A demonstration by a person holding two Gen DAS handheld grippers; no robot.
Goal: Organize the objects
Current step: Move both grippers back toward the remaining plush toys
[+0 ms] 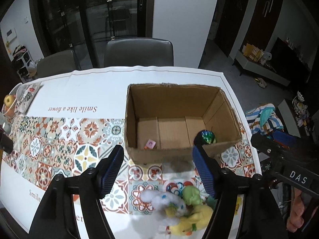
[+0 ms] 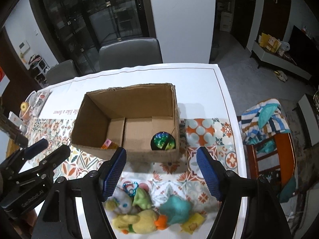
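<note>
Both claws are spread with nothing between the pads. The left claw (image 1: 157, 169) and right claw (image 2: 161, 171) both hang over the near edge of the desk (image 2: 199, 75), tilted down.

Just past the fingertips sits the box (image 2: 127, 99), open top facing up so stuff can be dropped straight in. Two things are already inside: a shiny ball (image 2: 163, 141) tucked into the corner nearest the right claw, and a small pink block (image 2: 107, 143) against the near wall, closer to the left claw.

The plush pile (image 2: 143, 213) lies right under and between the fingers in both views, touching each other in a heap on the patterned cloth (image 1: 59, 139). There's a white one (image 1: 169, 201), a green one (image 1: 190, 195), a yellow one (image 2: 143, 222) and a teal one (image 2: 175, 207).

My guess is the open jaws are there because the plushies go in next, and they're soft enough to squash in a pinch.
</note>
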